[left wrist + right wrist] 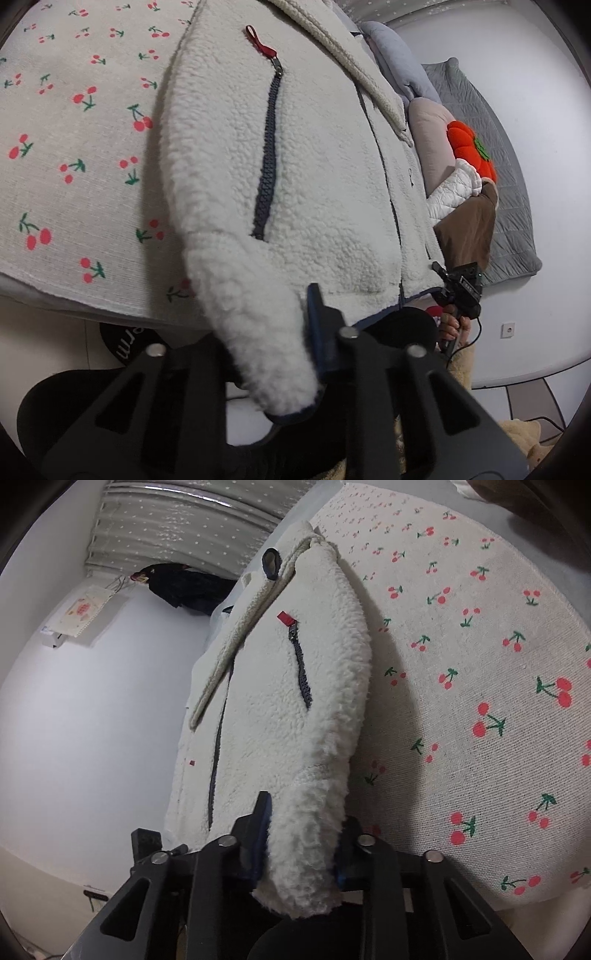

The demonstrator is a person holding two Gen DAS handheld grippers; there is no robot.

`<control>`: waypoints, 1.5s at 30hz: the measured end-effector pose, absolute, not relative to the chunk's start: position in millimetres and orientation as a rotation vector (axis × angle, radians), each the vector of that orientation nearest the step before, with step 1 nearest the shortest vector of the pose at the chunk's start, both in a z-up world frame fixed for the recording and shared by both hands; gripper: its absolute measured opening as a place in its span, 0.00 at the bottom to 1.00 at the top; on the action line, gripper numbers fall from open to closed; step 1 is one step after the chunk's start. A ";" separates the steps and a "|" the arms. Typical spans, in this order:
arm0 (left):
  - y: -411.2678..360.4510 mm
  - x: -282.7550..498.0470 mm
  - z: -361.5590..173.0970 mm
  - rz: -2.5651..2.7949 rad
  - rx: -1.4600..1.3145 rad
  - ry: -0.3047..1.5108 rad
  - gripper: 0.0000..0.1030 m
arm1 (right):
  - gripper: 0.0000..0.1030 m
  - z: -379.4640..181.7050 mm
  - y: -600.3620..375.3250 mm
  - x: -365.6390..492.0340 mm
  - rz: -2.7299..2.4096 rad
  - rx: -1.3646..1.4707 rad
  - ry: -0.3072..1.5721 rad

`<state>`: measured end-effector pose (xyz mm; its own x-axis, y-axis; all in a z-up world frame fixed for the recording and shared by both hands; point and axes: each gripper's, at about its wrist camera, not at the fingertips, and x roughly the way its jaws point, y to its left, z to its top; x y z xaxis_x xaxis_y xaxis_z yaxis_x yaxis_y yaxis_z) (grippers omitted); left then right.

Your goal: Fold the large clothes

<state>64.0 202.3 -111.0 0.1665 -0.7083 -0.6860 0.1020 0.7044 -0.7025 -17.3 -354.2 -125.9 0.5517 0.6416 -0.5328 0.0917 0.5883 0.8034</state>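
Left wrist view: fleece (295, 155) lies on the cherry sheet (74, 147), its hem at 6 o'clock overhanging the bed edge. Left gripper (273, 354) clamps one cuff and right gripper (299, 842) clamps the other, likely for folding sleeves inward. Sheet (480, 664) at 3 o'clock offers room.

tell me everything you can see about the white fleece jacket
The white fleece jacket is cream, thick and fluffy like sherpa pile. It has a dark navy pocket zipper with a red pull tab, a dark front zipper, navy trim at the cuff and a ribbed collar. It lies spread on the cherry-print sheet, its lower end hanging off the edge. The left hand-held gripper clamps one sleeve end; the right hand-held gripper clamps another fluffy fold.
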 end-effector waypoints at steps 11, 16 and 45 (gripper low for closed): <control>204.8 67.7 -54.4 -0.660 -0.612 1.058 0.12 | 0.16 -56.4 -339.5 -7.6 0.373 0.766 0.788; 204.3 91.6 -14.3 -0.645 -0.592 0.947 0.12 | 0.15 -14.2 -336.4 10.7 0.377 0.717 0.699; 159.8 433.4 40.8 -0.271 -0.468 0.744 0.12 | 0.15 50.3 -353.3 347.1 0.133 0.675 0.553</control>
